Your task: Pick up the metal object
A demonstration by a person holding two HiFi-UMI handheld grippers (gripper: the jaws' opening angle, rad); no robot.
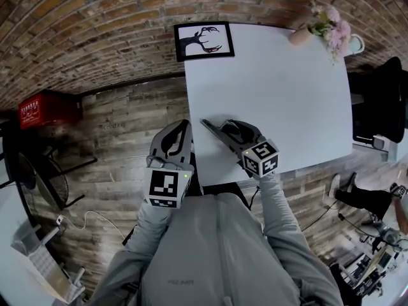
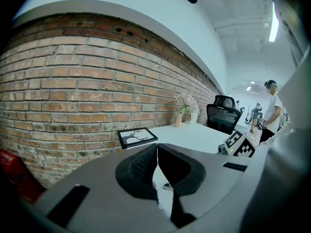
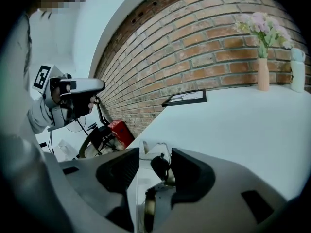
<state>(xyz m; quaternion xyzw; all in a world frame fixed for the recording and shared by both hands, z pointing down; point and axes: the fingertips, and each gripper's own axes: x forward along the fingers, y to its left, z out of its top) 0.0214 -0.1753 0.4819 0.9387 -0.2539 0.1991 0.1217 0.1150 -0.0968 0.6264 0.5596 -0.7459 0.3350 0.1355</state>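
Note:
A small metal object with a black knob [image 3: 163,168] lies between my right gripper's jaws, close against the right jaw, with a gap to the left jaw. The right gripper [image 3: 155,154] is open, low over the near left corner of the white table [image 1: 280,94]. In the head view the right gripper [image 1: 208,126] covers the object. My left gripper [image 1: 185,127] hovers beside the table's left edge, over the floor. In its own view the left gripper [image 2: 156,147] is shut with nothing in it.
At the table's far left corner lies a black picture frame [image 1: 204,40]. A vase of pink flowers [image 1: 301,34] and a mug [image 1: 355,43] stand at the far right. A black office chair [image 1: 382,101] is to the right. A red box [image 1: 48,107] sits on the floor at left.

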